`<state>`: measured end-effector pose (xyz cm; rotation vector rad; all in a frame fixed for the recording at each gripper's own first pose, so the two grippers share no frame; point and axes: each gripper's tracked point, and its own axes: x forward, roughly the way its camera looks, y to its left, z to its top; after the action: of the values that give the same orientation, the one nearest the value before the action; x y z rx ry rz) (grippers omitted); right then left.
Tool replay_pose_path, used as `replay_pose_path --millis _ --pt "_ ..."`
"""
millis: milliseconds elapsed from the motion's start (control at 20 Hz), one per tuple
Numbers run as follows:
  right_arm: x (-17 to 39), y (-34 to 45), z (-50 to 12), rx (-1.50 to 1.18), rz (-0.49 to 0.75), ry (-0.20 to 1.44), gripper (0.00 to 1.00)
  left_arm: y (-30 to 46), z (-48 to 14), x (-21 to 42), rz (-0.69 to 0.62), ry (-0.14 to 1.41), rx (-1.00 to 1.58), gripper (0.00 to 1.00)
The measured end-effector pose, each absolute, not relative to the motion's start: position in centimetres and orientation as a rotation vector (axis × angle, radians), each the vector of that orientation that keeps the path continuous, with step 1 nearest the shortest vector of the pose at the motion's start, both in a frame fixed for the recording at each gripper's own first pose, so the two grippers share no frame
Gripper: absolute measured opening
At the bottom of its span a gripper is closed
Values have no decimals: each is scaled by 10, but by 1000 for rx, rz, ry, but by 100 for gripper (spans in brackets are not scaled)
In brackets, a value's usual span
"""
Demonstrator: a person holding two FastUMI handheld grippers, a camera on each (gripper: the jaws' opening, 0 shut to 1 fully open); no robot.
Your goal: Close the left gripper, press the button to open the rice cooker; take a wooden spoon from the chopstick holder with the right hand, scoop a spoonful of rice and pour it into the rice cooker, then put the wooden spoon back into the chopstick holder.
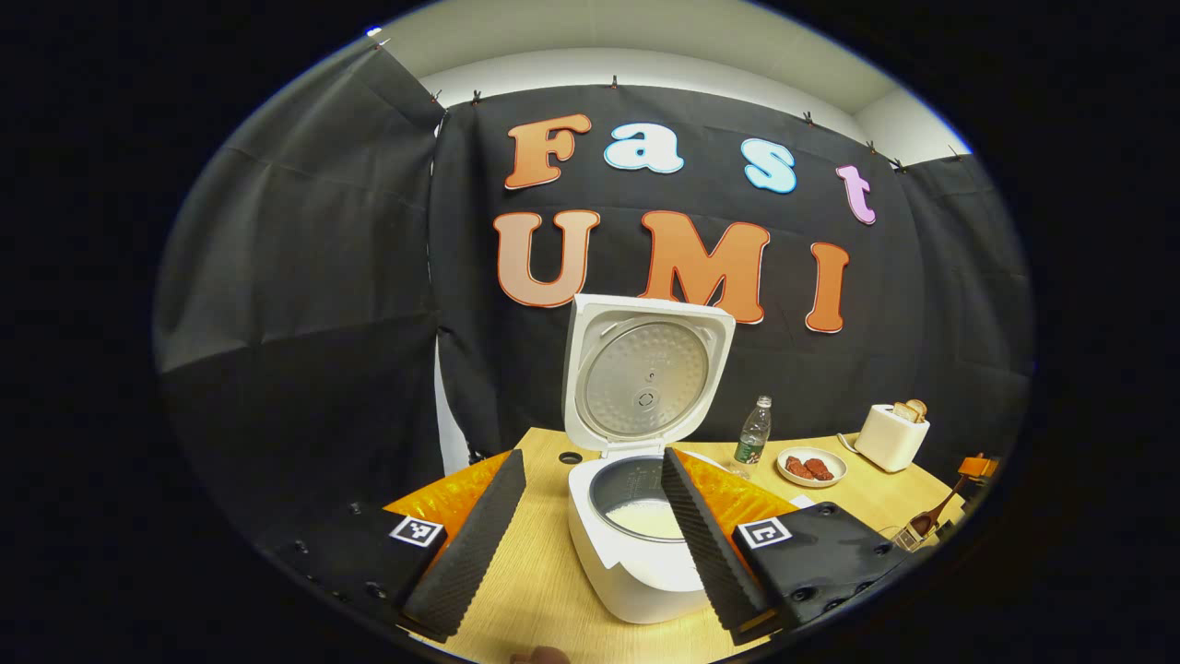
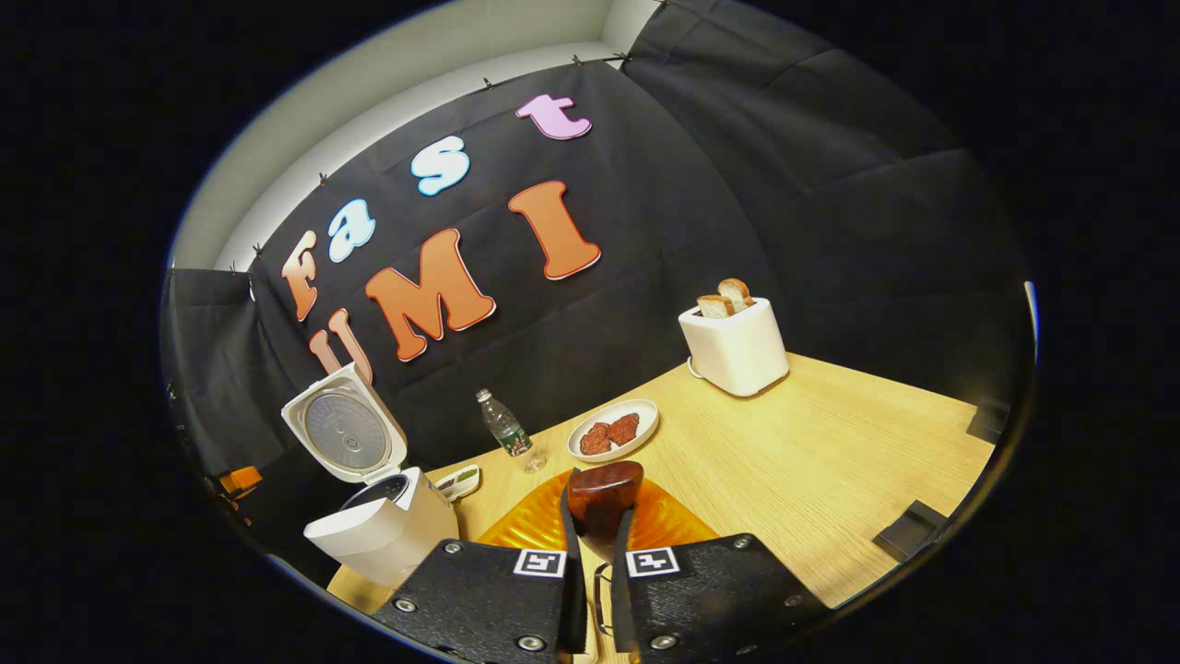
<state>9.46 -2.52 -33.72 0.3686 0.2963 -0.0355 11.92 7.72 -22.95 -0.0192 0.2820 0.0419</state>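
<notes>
The white rice cooker (image 1: 636,563) stands open with its lid (image 1: 645,373) upright, and white rice lies in the inner pot (image 1: 645,516). My left gripper (image 1: 590,458) is open, its fingers spread wide to either side of the pot, touching nothing. In the right gripper view the cooker (image 2: 383,535) sits at the far left. My right gripper (image 2: 599,516) is shut on the wooden spoon (image 2: 604,493), whose dark bowl points forward above an orange mat (image 2: 535,530). The spoon (image 1: 926,524) also shows at the far right of the left gripper view.
On the wooden table (image 2: 811,443) stand a plastic bottle (image 2: 502,429), a plate of red pieces (image 2: 613,431), a white toaster (image 2: 735,346) with bread, and a small dish (image 2: 458,480) by the cooker. Dark blocks (image 2: 908,530) sit at the table's right edge.
</notes>
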Motion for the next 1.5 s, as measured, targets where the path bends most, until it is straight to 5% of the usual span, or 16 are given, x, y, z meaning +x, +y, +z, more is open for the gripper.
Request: replay_pose_path --millis 550,850,1000,1100,1500 --pt "93 -39 -355 382 -48 332 17 58 -232 130 25 277 -22 100" --pt "88 -66 -342 254 -147 317 43 51 -225 128 10 266 -4 100" --pt "84 -82 -328 171 -191 284 77 47 -221 129 16 263 9 100" --pt "83 -89 -316 104 -214 257 91 42 -217 134 6 262 16 100" --pt "103 -72 -279 -14 -142 260 95 23 -176 176 22 242 21 100"
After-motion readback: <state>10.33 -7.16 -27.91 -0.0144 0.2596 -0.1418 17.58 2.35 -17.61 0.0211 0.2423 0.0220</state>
